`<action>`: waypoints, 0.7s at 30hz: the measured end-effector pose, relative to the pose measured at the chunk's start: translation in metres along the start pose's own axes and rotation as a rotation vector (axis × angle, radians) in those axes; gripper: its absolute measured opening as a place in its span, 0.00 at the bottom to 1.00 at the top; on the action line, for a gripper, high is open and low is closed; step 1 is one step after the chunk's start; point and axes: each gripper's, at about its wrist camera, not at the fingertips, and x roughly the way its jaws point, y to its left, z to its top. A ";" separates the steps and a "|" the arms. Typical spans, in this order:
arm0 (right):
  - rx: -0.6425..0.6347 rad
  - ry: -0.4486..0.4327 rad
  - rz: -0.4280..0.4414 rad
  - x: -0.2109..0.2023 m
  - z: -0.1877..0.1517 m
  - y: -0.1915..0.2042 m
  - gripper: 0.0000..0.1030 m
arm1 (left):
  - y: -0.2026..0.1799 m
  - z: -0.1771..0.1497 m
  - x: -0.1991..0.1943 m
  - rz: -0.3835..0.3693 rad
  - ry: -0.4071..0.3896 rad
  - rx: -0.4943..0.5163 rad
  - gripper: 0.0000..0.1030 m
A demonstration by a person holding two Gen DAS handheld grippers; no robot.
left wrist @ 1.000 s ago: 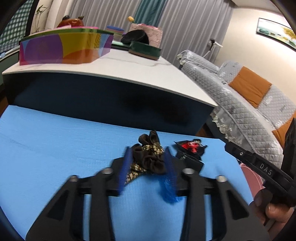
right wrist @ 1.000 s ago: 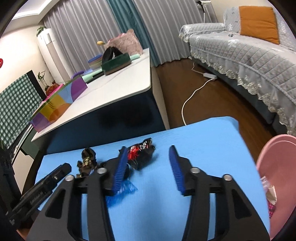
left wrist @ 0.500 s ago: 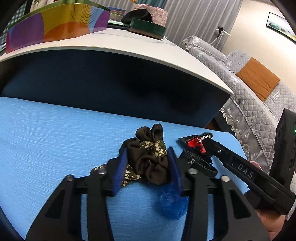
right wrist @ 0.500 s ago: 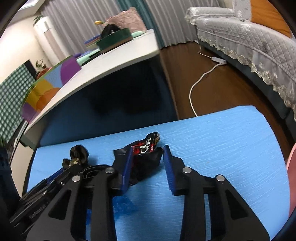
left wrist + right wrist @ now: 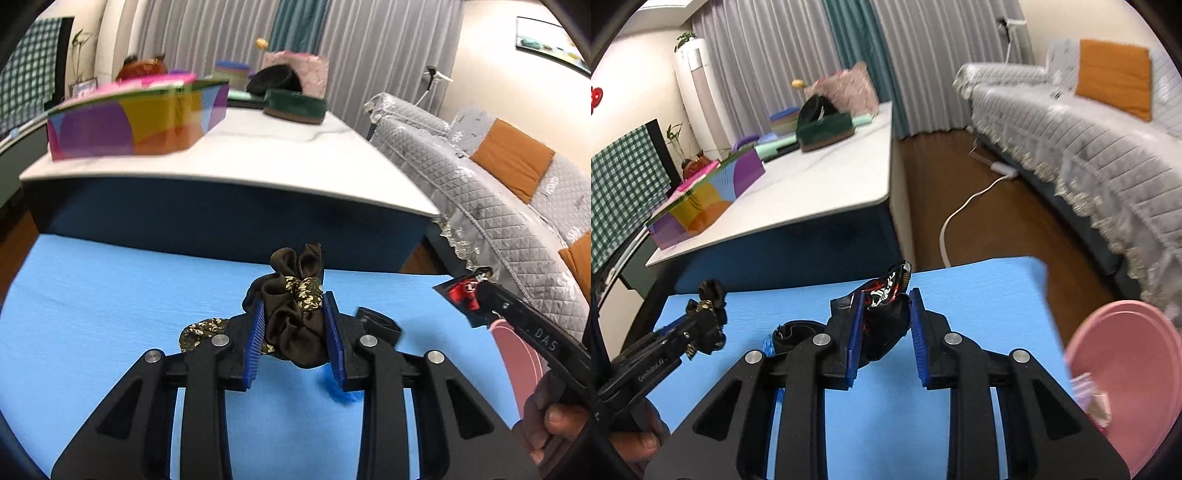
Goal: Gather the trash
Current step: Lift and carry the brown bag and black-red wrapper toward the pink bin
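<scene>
Left wrist view. The left tongs (image 5: 293, 334) point forward and downward over a blue mat (image 5: 92, 314). Their jaws have just been closing and now press on a crumpled brown fabric scrap (image 5: 291, 314) with a gold-patterned band, which fills the gap between the blue pads; part of the scrap trails out toward 9 o'clock of the left pad. A black ring-shaped object (image 5: 380, 323) lies on the mat just beside the right pad, at 3 o'clock. At the 3 o'clock edge of this view the right tongs (image 5: 476, 295) enter side-on, carrying a red-and-black snack wrapper (image 5: 460, 297) clear of the mat; a hand (image 5: 550, 421) grips their handle at 4 o'clock. Beyond the mat, at 12 o'clock, stands a white desk (image 5: 258, 158) bearing a multicoloured box (image 5: 133, 122).

Right wrist view. The right tongs (image 5: 886, 325) also tilt downward; their jaws have just been closing and clamp the snack wrapper (image 5: 886, 306), whose upper end projects above the pads. Only this view shows the pink bin (image 5: 1126, 369) at 4 o'clock, beside the mat's edge, with some litter visible at its mouth, and a white cable (image 5: 964, 210) on the wooden floor. The left tongs (image 5: 705, 314) appear at 9 o'clock with the fabric scrap (image 5: 709, 291) at their tips. The black ring (image 5: 794, 332) lies between the two tools.
</scene>
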 end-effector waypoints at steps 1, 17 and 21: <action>-0.009 -0.017 -0.020 -0.012 -0.002 -0.001 0.24 | -0.002 0.000 -0.006 -0.003 -0.007 0.011 0.29; -0.028 -0.153 -0.209 -0.188 -0.023 -0.054 0.24 | -0.086 -0.026 -0.091 -0.123 -0.112 0.177 0.29; -0.011 -0.164 -0.239 -0.227 -0.024 -0.067 0.24 | -0.109 -0.034 -0.106 -0.165 -0.110 0.189 0.29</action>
